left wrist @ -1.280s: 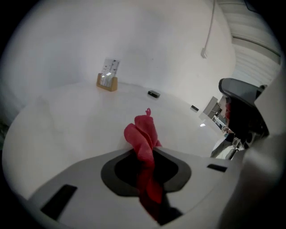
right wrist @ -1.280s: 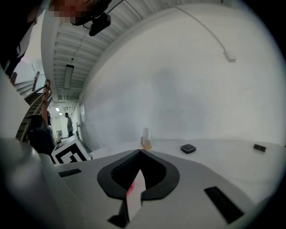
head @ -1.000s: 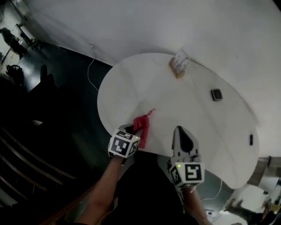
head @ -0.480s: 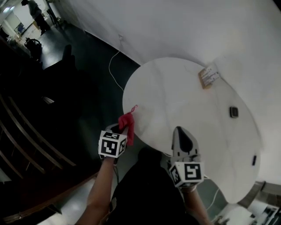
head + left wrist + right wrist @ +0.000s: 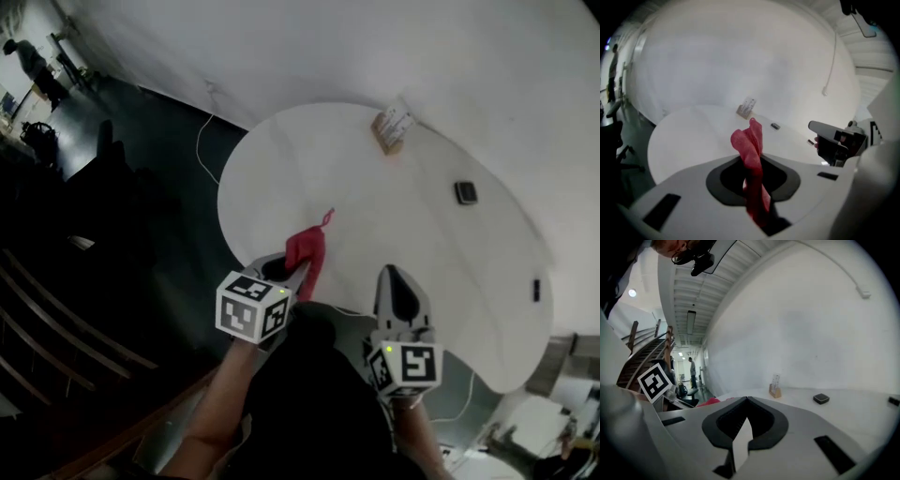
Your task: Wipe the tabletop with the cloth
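- Jaws of my left gripper are clamped on the red cloth. It sticks out past their tips over the near rim of the white bench; I cannot tell whether it touches.
- My right gripper has its jaws pressed together on nothing, tips also over the near rim.
- Bare bench runs from the cloth to the card holder at the far rim and the small black box.
- Left of the rim is dark floor.
- My left gripper view shows the cloth's twisted length running back between the jaws, which the head view hides.
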A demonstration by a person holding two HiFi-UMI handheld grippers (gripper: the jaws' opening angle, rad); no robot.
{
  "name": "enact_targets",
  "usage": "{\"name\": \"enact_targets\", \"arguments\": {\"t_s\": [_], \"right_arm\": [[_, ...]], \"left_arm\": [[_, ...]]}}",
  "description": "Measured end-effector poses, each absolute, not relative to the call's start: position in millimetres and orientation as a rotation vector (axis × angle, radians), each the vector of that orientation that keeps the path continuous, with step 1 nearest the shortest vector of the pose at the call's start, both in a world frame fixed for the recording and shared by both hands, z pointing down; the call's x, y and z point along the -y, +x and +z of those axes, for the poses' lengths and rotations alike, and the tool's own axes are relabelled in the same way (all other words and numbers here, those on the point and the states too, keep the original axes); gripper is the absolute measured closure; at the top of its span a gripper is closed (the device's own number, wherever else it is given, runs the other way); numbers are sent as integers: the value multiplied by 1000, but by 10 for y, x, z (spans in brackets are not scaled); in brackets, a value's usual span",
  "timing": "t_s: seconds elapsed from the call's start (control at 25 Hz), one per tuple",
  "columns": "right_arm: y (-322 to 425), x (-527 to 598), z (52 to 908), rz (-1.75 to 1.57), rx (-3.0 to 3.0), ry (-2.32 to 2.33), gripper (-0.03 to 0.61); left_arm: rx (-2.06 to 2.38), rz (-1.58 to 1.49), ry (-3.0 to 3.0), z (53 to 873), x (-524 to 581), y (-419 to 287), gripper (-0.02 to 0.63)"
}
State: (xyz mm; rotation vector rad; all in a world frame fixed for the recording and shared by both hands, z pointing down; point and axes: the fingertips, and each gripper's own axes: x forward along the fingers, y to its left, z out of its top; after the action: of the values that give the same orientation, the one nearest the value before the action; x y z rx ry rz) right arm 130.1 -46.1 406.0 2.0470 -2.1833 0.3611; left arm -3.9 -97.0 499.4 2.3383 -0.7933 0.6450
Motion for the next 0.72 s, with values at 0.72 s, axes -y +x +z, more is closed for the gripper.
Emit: {"name": "enact_targets", "arguments": {"t_s": [0.72], "right_arm": [[1974,-88,4236,431,2032,2191,575]], "left_arm": [[612,985,2400,5773,95,992,552]]}}
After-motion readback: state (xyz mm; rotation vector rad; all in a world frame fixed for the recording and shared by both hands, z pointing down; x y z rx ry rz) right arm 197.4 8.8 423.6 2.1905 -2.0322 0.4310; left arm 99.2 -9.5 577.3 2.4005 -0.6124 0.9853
